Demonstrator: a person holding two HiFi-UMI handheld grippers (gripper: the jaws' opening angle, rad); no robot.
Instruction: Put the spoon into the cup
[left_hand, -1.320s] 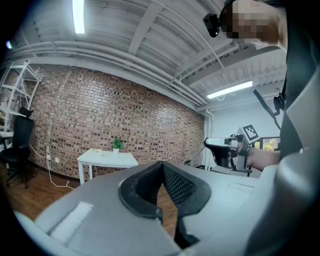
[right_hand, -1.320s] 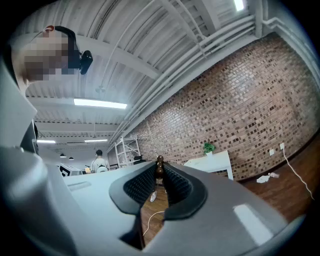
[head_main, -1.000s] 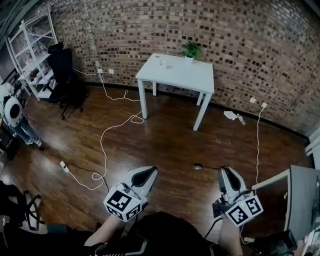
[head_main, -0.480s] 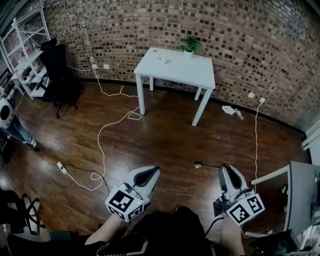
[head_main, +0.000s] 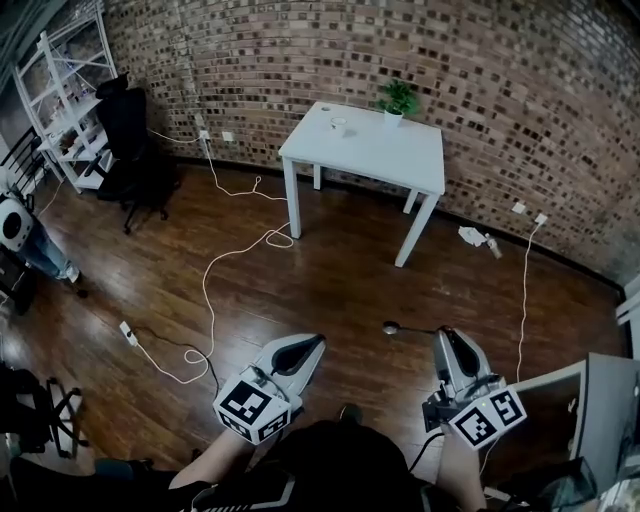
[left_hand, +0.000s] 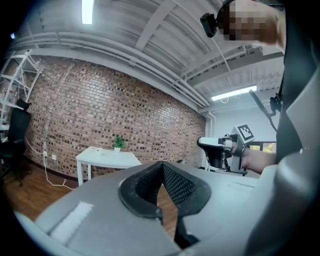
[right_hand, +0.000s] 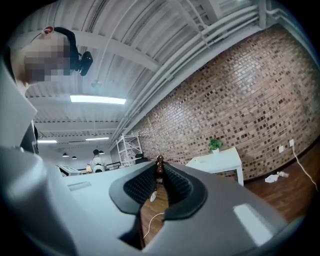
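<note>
The right gripper (head_main: 445, 336) has its fingers closed on the spoon (head_main: 392, 328), pinched by the handle so the bowl juts sideways toward the left gripper (head_main: 313, 343), whose fingers are shut together on nothing. The cup (head_main: 338, 125) stands well apart on the white bench (head_main: 400, 165), near a potted plant (head_main: 397, 100). It would be best to carry the spoon level with a firm pinch, then line its bowl up over the cup's mouth before lowering.
</note>
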